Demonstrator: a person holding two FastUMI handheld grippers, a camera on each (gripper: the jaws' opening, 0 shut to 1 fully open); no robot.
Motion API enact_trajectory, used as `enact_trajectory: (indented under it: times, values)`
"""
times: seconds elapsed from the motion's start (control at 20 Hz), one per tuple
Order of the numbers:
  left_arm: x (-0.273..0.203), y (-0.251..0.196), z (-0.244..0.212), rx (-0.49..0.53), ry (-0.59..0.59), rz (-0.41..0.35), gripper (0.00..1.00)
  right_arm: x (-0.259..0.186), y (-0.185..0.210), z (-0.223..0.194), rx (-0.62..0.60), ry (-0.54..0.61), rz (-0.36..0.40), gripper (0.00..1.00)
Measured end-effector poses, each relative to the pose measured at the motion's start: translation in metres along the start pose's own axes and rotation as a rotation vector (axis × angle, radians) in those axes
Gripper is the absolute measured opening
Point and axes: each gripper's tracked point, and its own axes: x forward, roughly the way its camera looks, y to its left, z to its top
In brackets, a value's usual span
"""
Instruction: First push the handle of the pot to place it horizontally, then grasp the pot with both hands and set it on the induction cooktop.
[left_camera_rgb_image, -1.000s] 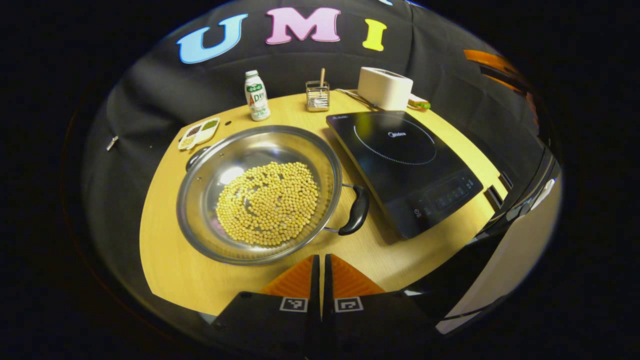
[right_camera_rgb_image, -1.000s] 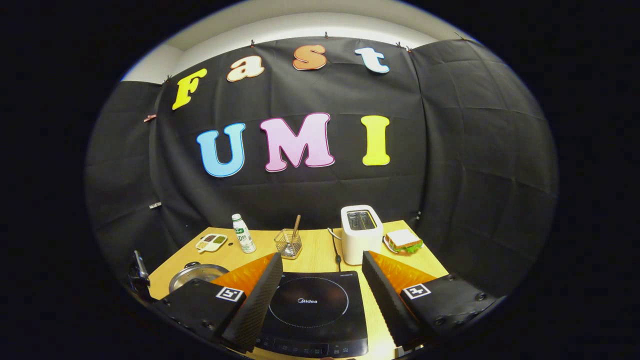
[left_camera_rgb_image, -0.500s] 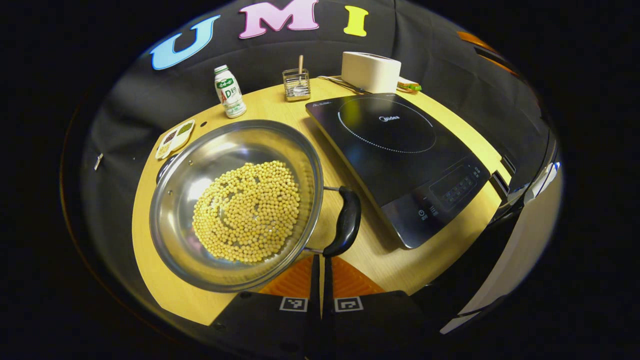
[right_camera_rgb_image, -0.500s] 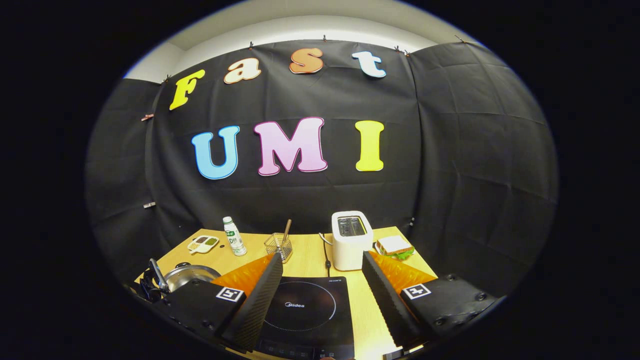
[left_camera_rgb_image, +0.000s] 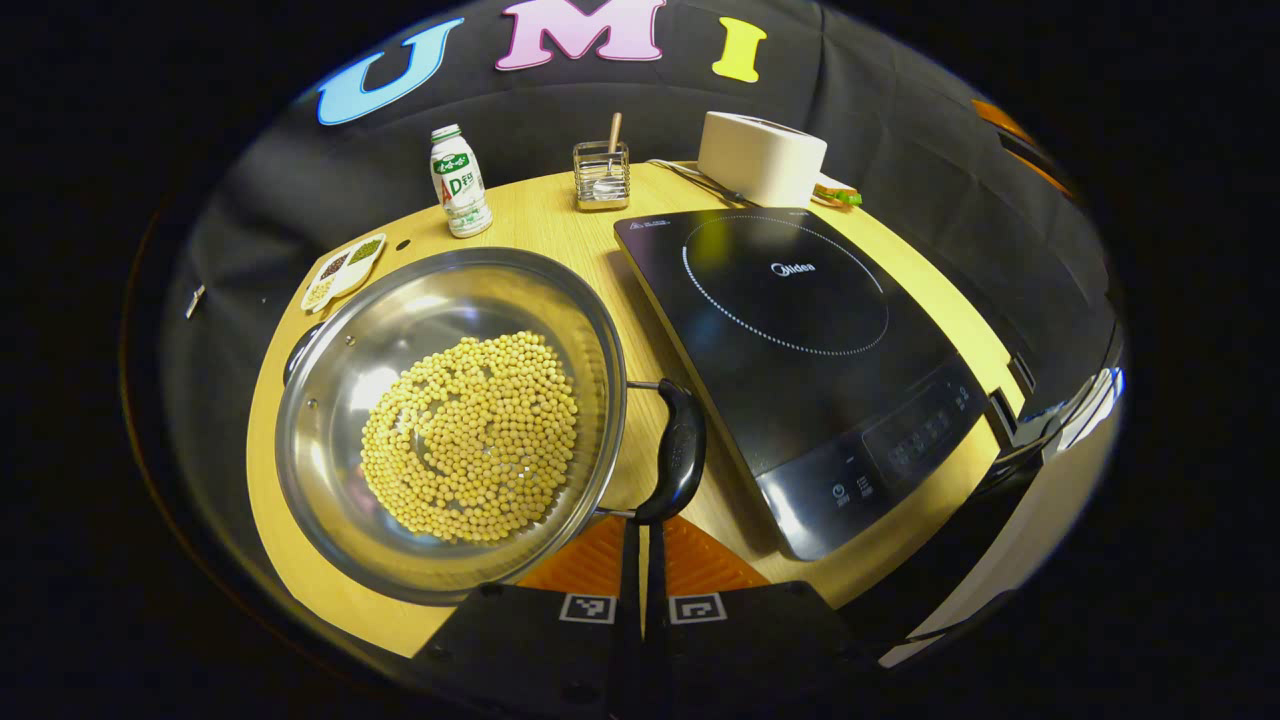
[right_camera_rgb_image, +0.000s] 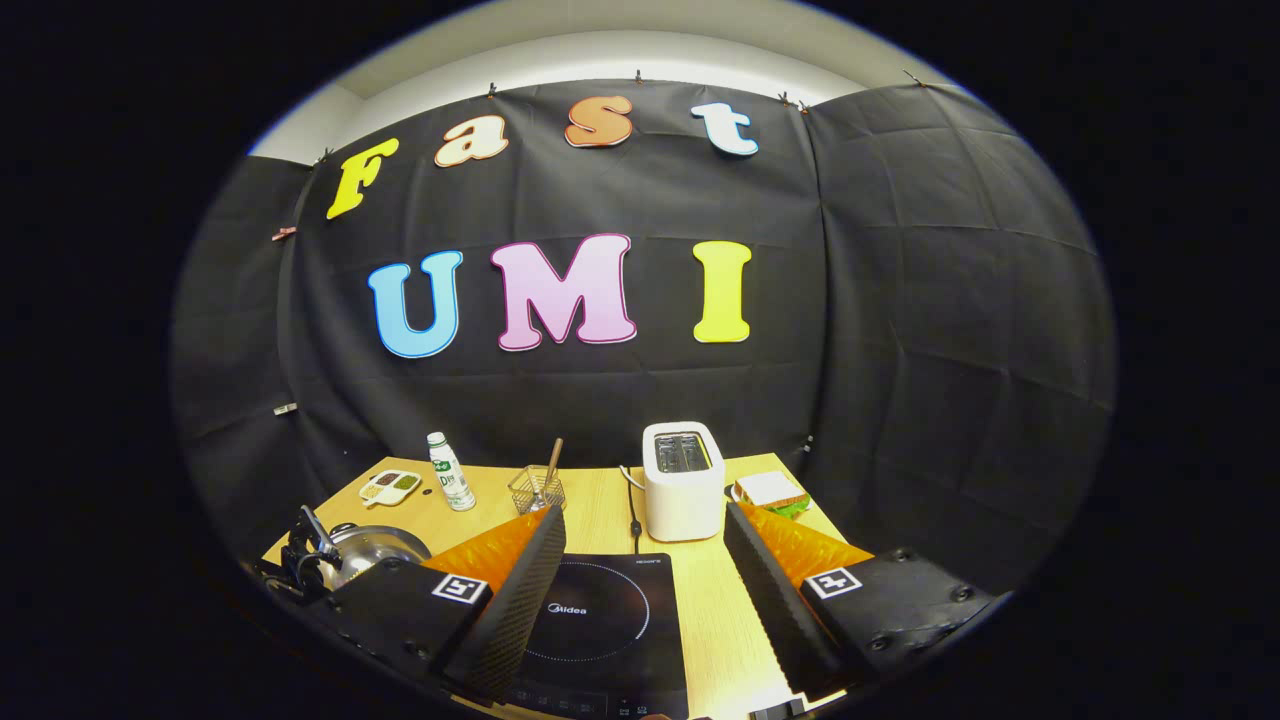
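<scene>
Pressing our closed left gripper (left_camera_rgb_image: 641, 535), fingers together and holding nothing, against the near end of the pot's black handle (left_camera_rgb_image: 679, 451), we judge the push under way. The steel pot (left_camera_rgb_image: 330, 400), full of soybeans (left_camera_rgb_image: 470, 435), sits on the wooden table (left_camera_rgb_image: 560, 225) just left of the induction cooktop (left_camera_rgb_image: 800, 330). Pushing too hard could slide the handle into the cooktop's edge or scatter beans. Our right gripper (right_camera_rgb_image: 645, 570) hangs spread wide over the cooktop.

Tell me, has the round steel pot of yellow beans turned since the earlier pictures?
Yes. The pot's black handle swung toward the shut left gripper, away from the black induction cooktop's front corner.
</scene>
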Motion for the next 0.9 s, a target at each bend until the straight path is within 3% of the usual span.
enact_trajectory:
  times: [0.45,0.9]
  values:
    - [0.020,-0.001,0.032,0.002,-0.033,0.011,0.05,-0.004,-0.010,0.000,-0.002,-0.005,-0.021,0.99]
    - [0.037,0.005,0.061,-0.058,-0.088,0.037,0.05,-0.006,-0.013,-0.003,0.000,0.004,-0.031,0.99]
